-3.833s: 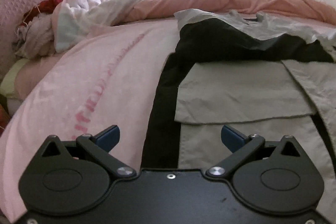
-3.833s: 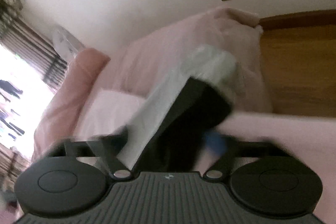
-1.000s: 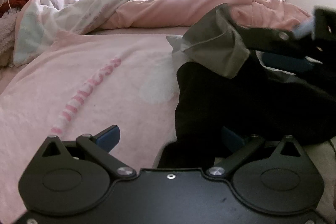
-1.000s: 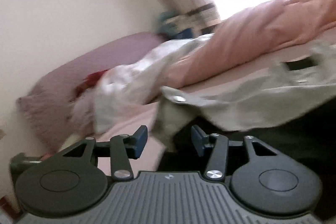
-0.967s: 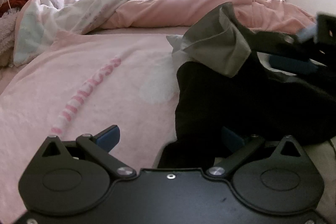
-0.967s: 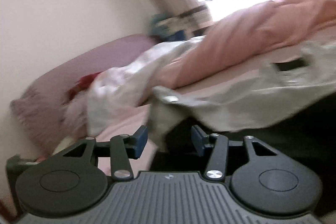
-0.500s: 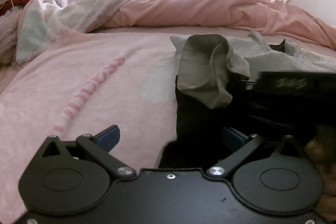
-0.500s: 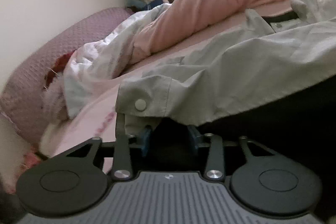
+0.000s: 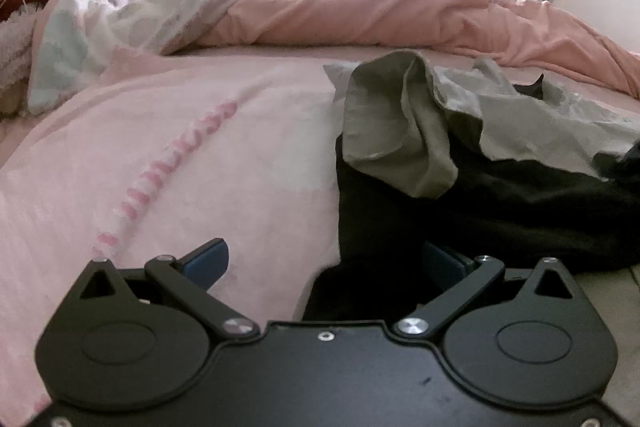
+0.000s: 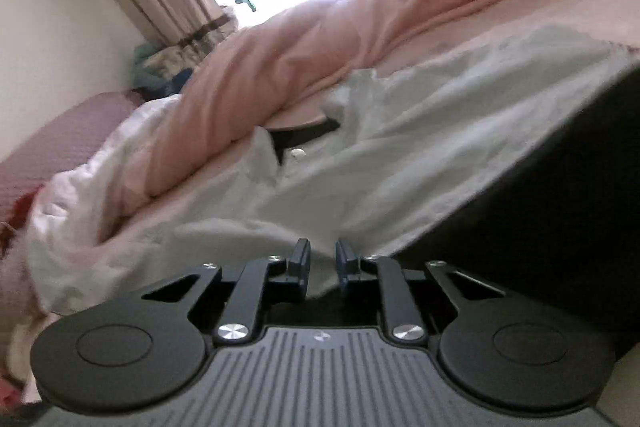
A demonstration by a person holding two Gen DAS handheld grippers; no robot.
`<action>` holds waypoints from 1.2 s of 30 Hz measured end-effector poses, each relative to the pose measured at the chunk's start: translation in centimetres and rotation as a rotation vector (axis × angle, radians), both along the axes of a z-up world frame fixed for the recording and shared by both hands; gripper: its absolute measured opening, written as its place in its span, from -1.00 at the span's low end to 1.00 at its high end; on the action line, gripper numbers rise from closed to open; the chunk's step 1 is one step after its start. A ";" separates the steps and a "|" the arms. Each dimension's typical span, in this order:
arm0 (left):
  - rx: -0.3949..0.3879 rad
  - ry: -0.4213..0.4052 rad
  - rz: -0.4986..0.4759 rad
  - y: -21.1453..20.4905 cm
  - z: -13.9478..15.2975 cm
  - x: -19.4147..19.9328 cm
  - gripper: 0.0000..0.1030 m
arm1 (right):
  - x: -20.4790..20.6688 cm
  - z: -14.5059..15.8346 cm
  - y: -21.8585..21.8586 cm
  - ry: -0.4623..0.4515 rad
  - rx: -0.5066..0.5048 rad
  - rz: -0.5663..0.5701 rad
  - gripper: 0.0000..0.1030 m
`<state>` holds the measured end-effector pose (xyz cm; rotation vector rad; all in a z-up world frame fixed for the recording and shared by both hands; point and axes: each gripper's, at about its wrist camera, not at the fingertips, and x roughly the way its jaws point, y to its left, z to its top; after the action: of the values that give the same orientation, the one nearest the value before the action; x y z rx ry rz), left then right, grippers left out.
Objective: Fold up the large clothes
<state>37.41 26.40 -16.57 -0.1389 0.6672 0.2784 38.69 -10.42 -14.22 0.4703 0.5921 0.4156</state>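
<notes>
Right up close, the right gripper (image 10: pixel 322 263) is closing, with only a small gap left between its blue pads. The pale cloth of the shirt (image 10: pixel 420 155) lies just past the tips. I cannot tell if any cloth is in the gap. If it shuts on nothing, the next pull will move no cloth at all. If it pinches two layers, the fold could come out lumpy.

The left gripper (image 9: pixel 326 263) is wide open and holds nothing. The black edge of the shirt (image 9: pixel 460 203) lies between its pads. With nothing pinning that side, the whole shirt may slide on the pink blanket (image 9: pixel 200 167).

A bit further off, a grey sleeve (image 9: pixel 396 123) sits in a bunched lump on the black part. It could get trapped inside the fold.

At the back, the rumpled quilt (image 9: pixel 380 11) lies near the shirt, so cloth pushed that way could snag on it.
</notes>
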 end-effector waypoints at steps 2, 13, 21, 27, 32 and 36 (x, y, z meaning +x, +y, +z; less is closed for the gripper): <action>-0.004 -0.005 0.003 0.0 0.1 -0.1 1.00 | -0.7 1.6 -1.0 -0.104 -0.047 -0.100 -0.47; -0.029 0.004 0.007 0.5 -0.2 0.1 1.00 | 0.9 0.6 -7.4 -0.110 -0.173 -0.385 -0.47; -0.016 0.017 -0.005 0.4 -0.3 0.6 1.00 | 3.5 -2.6 -13.0 0.024 -0.157 -0.476 -0.08; 0.038 0.002 0.041 0.2 0.3 -0.7 1.00 | -4.0 1.1 -15.3 -0.050 -0.399 -0.328 0.02; 0.109 0.016 0.037 -1.6 1.4 -7.0 1.00 | -12.4 1.8 -20.3 0.010 -0.385 -0.137 0.38; 0.043 0.091 -0.025 -3.4 0.7 -13.9 1.00 | -16.1 0.9 -22.5 0.066 -0.442 -0.099 0.52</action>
<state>23.55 23.04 -15.88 -0.0772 0.7518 0.2762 22.60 -32.88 -13.37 0.0888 0.6993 0.1665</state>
